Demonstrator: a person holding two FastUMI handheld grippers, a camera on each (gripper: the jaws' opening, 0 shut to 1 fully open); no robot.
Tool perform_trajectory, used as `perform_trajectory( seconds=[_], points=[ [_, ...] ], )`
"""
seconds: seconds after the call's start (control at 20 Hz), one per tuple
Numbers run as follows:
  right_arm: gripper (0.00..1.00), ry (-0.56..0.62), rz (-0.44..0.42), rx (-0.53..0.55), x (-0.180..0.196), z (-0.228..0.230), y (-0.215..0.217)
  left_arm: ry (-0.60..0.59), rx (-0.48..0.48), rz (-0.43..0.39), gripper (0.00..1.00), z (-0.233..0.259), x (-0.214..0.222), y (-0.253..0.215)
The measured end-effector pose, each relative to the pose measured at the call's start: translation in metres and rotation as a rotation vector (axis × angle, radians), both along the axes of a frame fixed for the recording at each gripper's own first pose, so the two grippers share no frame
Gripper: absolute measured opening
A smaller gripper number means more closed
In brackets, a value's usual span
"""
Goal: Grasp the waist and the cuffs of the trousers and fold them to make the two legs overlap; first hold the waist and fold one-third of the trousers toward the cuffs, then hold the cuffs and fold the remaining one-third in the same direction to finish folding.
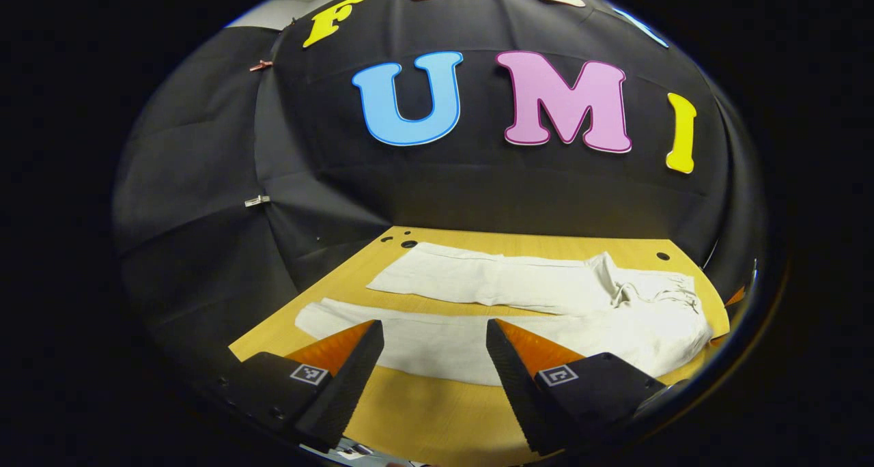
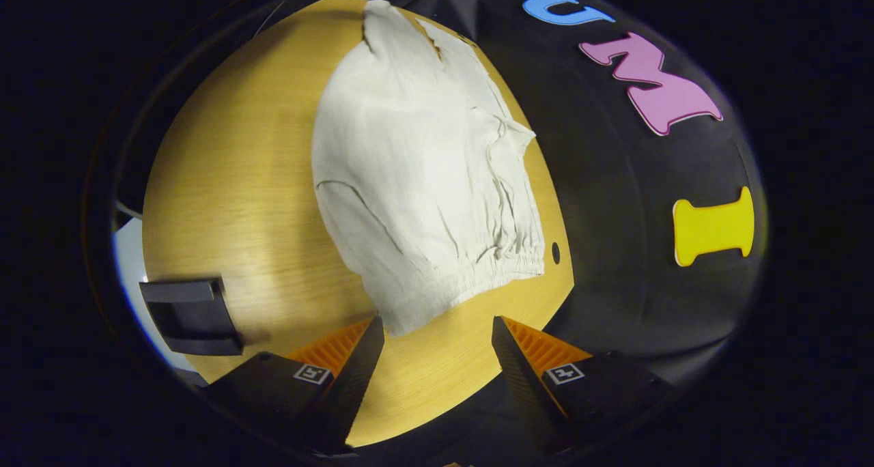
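Trousers (image 1: 519, 310) lie flat and unfolded on the wooden tabletop (image 1: 423, 412), 2 legs spread apart in a V. In the left gripper view the legs run toward the left, the waist (image 1: 672, 303) bunched at the right end, drawstring area wrinkled. Far leg sits near the booth's black cloth wall (image 1: 205, 180); near leg runs across just ahead of the fingers.

Left tool (image 1: 435, 330): jaws wide apart, nothing between them, above the near leg around its middle. Contact with the fabric can't be told.

Right tool (image 2: 437, 327): jaws also wide apart, gripping nothing. In the right gripper view it faces the elastic waist (image 2: 471, 276); the waist's near corner sits just beside the left-hand finger (image 2: 355, 364) in that view, with bare tabletop (image 2: 225, 180) between the fingers.

Small dark hole (image 2: 555, 252) in the tabletop just beside the waistband. A dark boxy object (image 2: 191, 315) at the tabletop's edge, well apart from the trousers; can't tell what it is.
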State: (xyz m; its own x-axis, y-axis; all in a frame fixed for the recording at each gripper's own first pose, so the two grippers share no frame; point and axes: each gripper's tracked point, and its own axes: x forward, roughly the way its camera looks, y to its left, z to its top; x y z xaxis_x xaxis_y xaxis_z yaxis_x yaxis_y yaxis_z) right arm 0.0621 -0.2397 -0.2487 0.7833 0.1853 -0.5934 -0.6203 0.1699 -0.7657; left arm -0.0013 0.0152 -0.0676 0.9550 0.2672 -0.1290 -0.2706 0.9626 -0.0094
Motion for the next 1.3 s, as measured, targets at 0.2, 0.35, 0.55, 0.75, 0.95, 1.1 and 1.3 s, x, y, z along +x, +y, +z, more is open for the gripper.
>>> perform_trajectory(
  seconds=[0.2, 0.35, 0.55, 0.75, 0.95, 1.1, 1.3],
  points=[
    [0.96, -0.015, 0.035, -0.029, 0.009, -0.006, 0.008, 0.014, -0.007, 0.027, 0.96, -0.003, -0.005, 0.005],
    [0.92, -0.042, 0.047, -0.057, 0.022, -0.008, 0.016, 0.038, -0.016, 0.040, 0.96, -0.013, -0.004, 0.009],
    [0.78, -0.104, 0.053, -0.143, 0.041, -0.011, 0.023, 0.066, 0.002, 0.046, 0.95, -0.021, -0.001, 0.017],
    [0.48, -0.063, 0.033, -0.167, 0.048, -0.019, 0.026, 0.073, 0.010, 0.062, 0.98, -0.022, 0.000, 0.029],
    [0.31, -0.020, 0.024, -0.197, 0.047, -0.023, 0.024, 0.104, 0.025, 0.062, 0.98, -0.033, 0.001, 0.040],
    [0.25, 0.069, -0.013, -0.206, 0.051, -0.027, 0.025, 0.186, 0.055, 0.011, 0.98, -0.065, 0.002, 0.054],
    [0.14, 0.206, -0.020, -0.181, 0.047, -0.026, 0.028, 0.314, 0.319, -0.047, 0.98, -0.096, 0.011, 0.111]
  ],
)
